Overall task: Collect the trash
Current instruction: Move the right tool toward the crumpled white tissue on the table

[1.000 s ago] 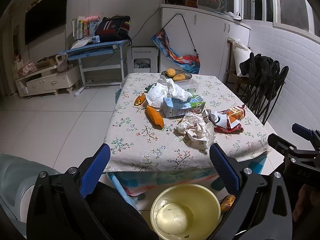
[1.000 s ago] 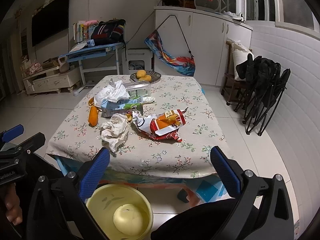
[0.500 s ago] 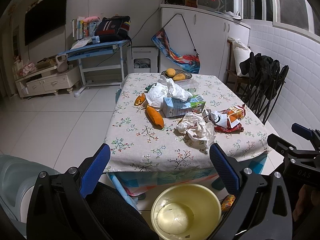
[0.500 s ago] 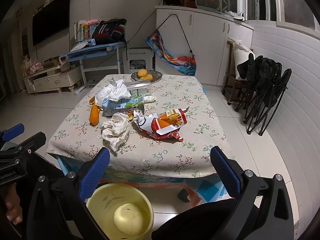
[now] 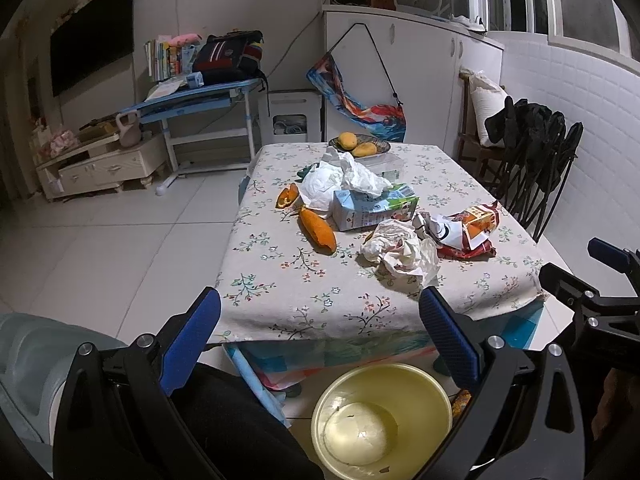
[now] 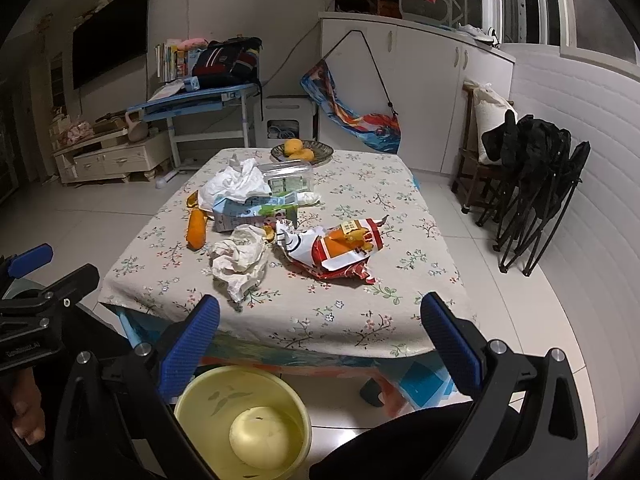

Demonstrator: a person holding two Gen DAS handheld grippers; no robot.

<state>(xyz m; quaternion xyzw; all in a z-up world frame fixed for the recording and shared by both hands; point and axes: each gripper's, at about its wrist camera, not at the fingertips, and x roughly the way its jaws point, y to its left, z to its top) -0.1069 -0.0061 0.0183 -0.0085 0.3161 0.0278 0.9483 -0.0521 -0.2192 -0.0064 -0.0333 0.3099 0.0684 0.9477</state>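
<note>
Evidently nothing is collected yet: both the left gripper [image 5: 320, 336] and right gripper [image 6: 320, 334] hover empty with fingers wide apart, the crumpled white paper [image 6: 240, 258], red-orange snack wrapper [image 6: 340, 250] and flattened blue-green carton [image 5: 372, 210] lie on the floral-clothed table [image 6: 360, 320], and the round yellow plastic bin [image 5: 382, 420] waits below, holding none of them.

Left tongs [image 5: 320, 322] gape wide, empty; right tongs [image 6: 320, 320] likewise — held side by side.

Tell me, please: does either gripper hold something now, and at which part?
Nothing is held. The left gripper and the right gripper are both open and empty, short of the table with the trash.
</note>
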